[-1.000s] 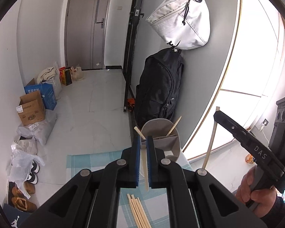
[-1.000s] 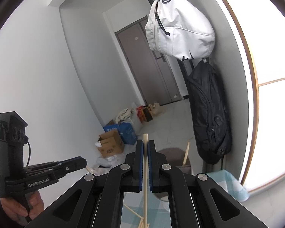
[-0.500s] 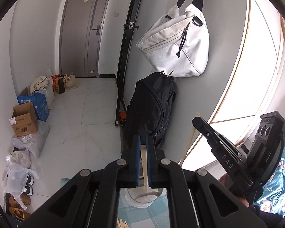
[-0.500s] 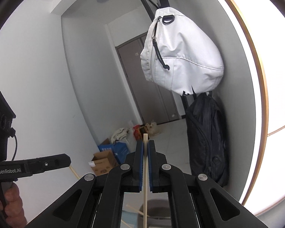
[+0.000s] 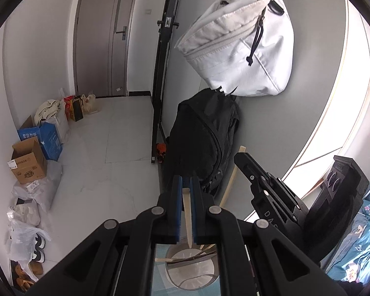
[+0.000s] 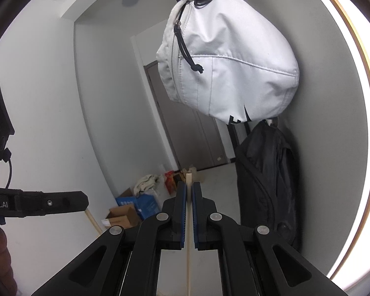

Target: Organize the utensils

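Your left gripper (image 5: 185,192) clamps a chopstick (image 5: 187,215) upright, tip apparently just above the holder (image 5: 192,275); your right gripper (image 6: 188,192) pinches another.

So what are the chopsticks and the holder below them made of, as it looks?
Chopstick in the left gripper: pale, matt, likely wood or bamboo. The one in the right gripper looks the same. Holder: smooth, grey, translucent wall, probably plastic.

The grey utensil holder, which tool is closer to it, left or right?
Left. The left tool hangs just above the utensil holder, its chopstick tip over the opening. The right tool sits off to the side.
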The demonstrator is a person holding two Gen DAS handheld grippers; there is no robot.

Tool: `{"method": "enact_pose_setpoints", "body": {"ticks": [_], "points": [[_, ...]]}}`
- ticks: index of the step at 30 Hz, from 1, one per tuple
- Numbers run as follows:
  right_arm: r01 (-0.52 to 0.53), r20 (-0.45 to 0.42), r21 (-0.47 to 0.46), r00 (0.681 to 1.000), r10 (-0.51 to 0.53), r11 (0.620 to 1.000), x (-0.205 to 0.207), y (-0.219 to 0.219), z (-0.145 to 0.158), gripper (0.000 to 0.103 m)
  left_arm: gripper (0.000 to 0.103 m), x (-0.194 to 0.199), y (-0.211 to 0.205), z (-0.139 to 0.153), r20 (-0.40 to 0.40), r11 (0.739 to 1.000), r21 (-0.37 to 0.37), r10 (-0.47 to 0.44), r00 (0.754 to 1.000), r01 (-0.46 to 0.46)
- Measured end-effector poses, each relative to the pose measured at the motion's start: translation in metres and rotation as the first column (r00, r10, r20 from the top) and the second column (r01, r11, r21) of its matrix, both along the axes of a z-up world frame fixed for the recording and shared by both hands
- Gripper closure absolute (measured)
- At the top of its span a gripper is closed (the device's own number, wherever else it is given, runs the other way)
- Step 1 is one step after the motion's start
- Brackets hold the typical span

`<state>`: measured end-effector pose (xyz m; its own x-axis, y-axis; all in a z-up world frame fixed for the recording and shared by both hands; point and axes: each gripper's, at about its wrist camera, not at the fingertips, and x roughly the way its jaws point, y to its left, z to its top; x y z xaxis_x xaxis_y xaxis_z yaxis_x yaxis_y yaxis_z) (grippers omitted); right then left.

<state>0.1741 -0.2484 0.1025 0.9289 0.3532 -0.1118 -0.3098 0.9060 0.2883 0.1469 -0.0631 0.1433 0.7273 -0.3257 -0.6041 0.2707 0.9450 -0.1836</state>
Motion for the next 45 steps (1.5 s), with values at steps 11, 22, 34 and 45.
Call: {"method": "enact_pose_setpoints", "body": {"ticks": [11,22,34,45], "points": [[-0.059,-0.011,-0.027,0.998,0.059,0.998,-0.005,-0.002,-0.034,0.099,0.101,0.004,-0.001,-0.032,-0.056,0.999,0.007,-0.045,0.997,0.046],[-0.162,-0.085,-0.084,0.984,0.155,0.983,-0.031,-0.003,-0.055,0.099,0.101,-0.002,-0.008,-0.047,-0.077,0.992,-0.036,-0.122,0.99,0.12],[-0.2,-0.204,-0.06,0.962,0.184,0.978,-0.066,-0.019,-0.06,0.087,0.093,-0.024,-0.012,-0.062,-0.109,0.985,-0.021,-0.172,0.979,0.171],[-0.173,-0.204,-0.043,0.966,0.161,0.984,-0.114,-0.022,-0.048,0.03,0.048,-0.058,0.027,-0.057,-0.08,0.998,-0.066,-0.014,0.997,0.009]]}}
